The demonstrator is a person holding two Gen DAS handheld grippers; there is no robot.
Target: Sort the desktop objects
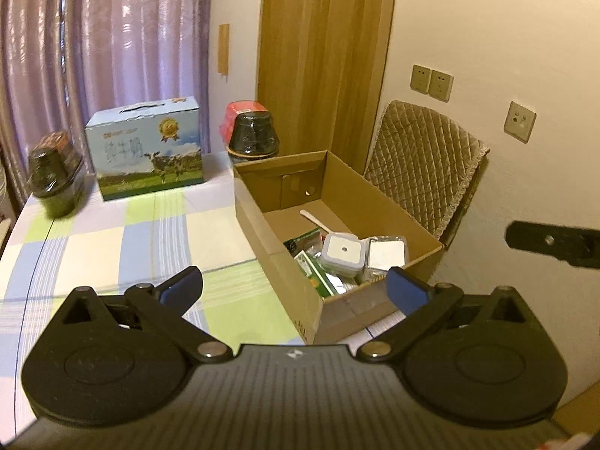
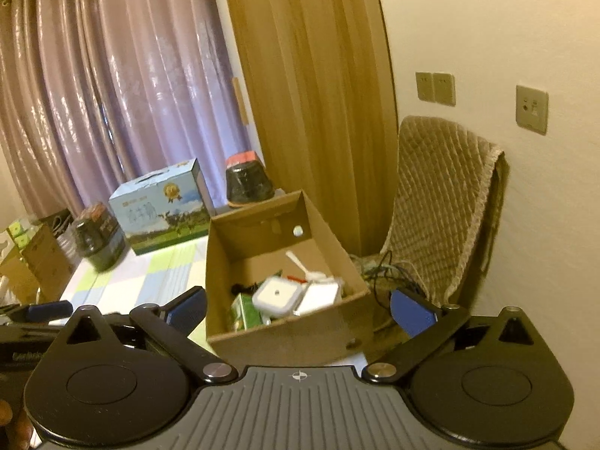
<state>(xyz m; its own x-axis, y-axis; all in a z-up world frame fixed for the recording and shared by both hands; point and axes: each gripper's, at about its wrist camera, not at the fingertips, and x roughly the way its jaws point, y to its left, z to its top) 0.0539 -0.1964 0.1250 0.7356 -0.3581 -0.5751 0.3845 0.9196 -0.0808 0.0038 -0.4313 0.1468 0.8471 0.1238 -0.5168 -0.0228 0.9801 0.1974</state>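
A: How do the tongs stand?

B: Both spread wide and empty. In the left wrist view the left gripper [image 1: 294,290] fills the bottom of the frame, its blue pads splayed either side of the near corner of the cardboard box [image 1: 262,221]. The right gripper [image 2: 298,309] stands the same way in its own view, nothing between the pads.

A: And the things being sorted?

B: They lie in the box, heaped at its near end: a square grey-rimmed container [image 1: 343,251] with a white lid, a second clear white-topped container [image 1: 386,255] just beside it, a green packet [image 1: 315,270] to the lower left of those, and a pale spoon-like stick [image 1: 315,221] further in. From the right wrist view some dark cable also shows beside the green packet.

A: What lies around it?

B: The box sits at the right edge of a checked tablecloth [image 1: 112,247]. Behind, toward the upper left, stands a blue milk carton [image 1: 144,150] printed with a cow, with a dark wrapped tub [image 1: 56,176] to its left and another red-topped tub [image 1: 253,131] right behind the box's far wall. A quilted chair [image 1: 423,165] stands at centre right against the wall, tangled cables [image 2: 390,273] on the floor by it. Purple curtains [image 1: 105,37] fill the upper left.

A: Anything in the way?

B: The box walls rise between the pads and the contents. A black piece of the other tool [image 1: 551,243] pokes in at the right edge.
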